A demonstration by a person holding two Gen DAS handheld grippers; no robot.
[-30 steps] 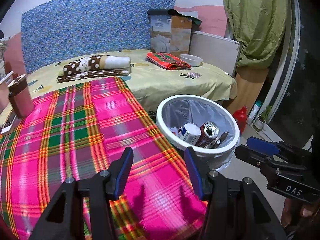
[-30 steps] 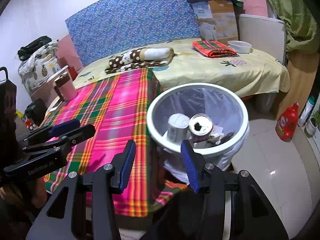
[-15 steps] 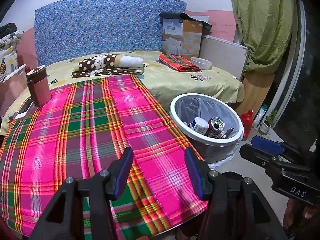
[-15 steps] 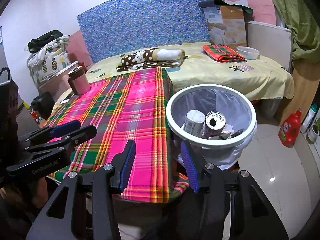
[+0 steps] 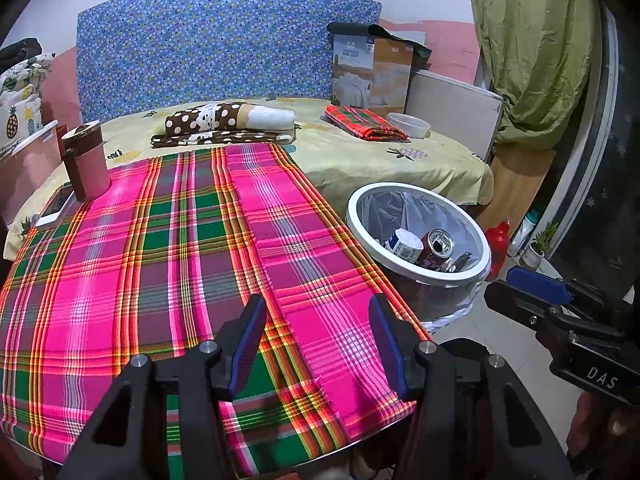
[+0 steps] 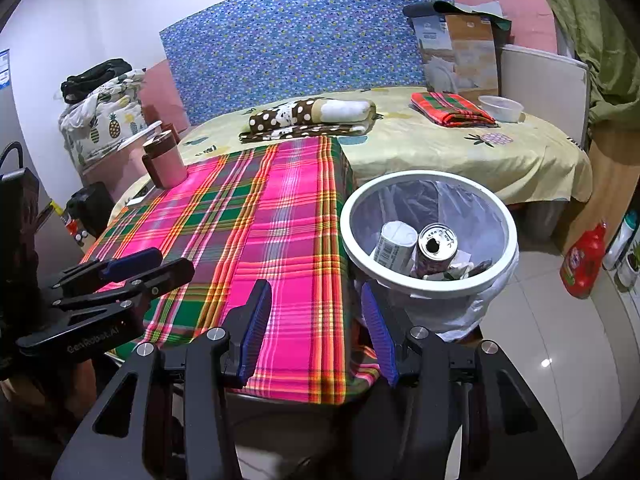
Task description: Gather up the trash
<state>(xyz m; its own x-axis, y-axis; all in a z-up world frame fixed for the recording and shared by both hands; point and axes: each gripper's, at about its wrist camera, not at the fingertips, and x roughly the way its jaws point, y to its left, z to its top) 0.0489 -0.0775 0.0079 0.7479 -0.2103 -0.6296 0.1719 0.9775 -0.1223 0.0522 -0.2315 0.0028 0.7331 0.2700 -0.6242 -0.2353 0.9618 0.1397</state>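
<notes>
Both tongs (image 5: 316,340) (image 6: 314,326) angled down, empty

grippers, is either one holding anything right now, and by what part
Nothing is held. The left gripper and the right gripper both stand open with only the plaid cloth behind the gaps; the cans lie in the bin.
</notes>
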